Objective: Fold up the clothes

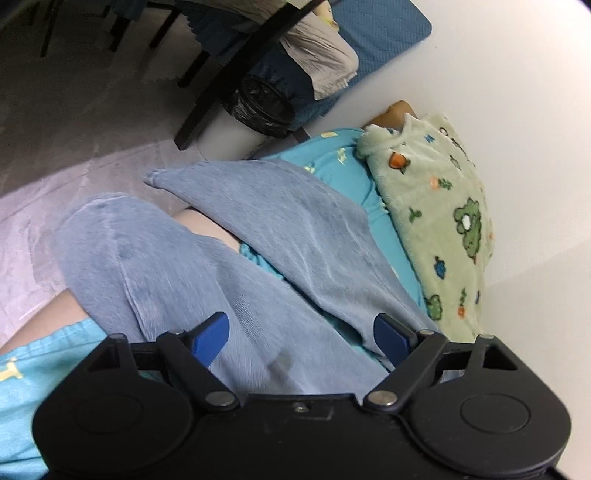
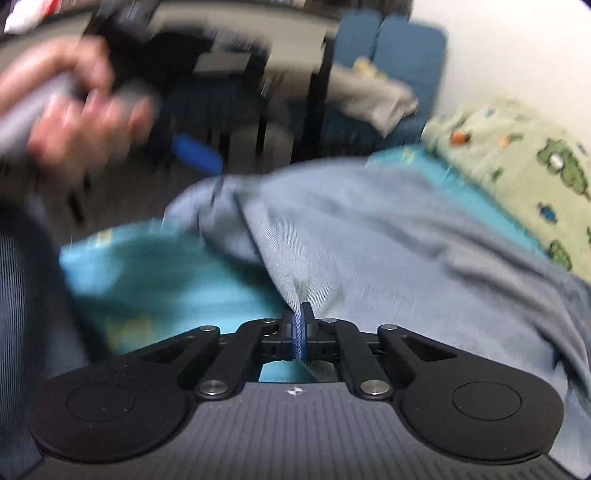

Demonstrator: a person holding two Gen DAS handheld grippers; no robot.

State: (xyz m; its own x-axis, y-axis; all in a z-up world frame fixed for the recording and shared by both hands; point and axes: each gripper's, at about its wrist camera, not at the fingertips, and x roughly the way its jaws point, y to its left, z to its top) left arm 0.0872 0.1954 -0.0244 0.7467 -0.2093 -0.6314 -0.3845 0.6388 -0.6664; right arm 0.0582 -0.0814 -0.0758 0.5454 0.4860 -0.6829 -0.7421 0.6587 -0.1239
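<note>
While its blue pads pinch a ridge of cloth, the right gripper (image 2: 300, 328) is clenched on the grey-blue garment (image 2: 369, 236), the fold of fabric rising straight out from between the closed fingers. From that pinch the garment spreads away and to the right, draped over a turquoise printed cloth (image 2: 166, 280) that shows on the gripper's left and along the garment's far edge. Beyond the garment's right side lies a pale green fleece blanket (image 2: 524, 166) with frog and carrot prints, against a white wall (image 2: 517, 48). Up and left of the garment, a person's hand (image 2: 70, 110), much blurred, grips the handle of the other tool.

Seen from the left wrist, the left gripper (image 1: 301, 339) stands released, its blue fingers (image 1: 212, 338) wide apart, with the garment lying beneath and between them; whether the pads touch the cloth I cannot tell. Two tube-like ends of the garment reach away toward the grey floor (image 1: 74, 110), bare skin showing between them. Beyond the garment stand a black-lined bin (image 1: 264, 107), dark furniture legs (image 1: 229, 81) and a blue mat (image 1: 384, 33).
</note>
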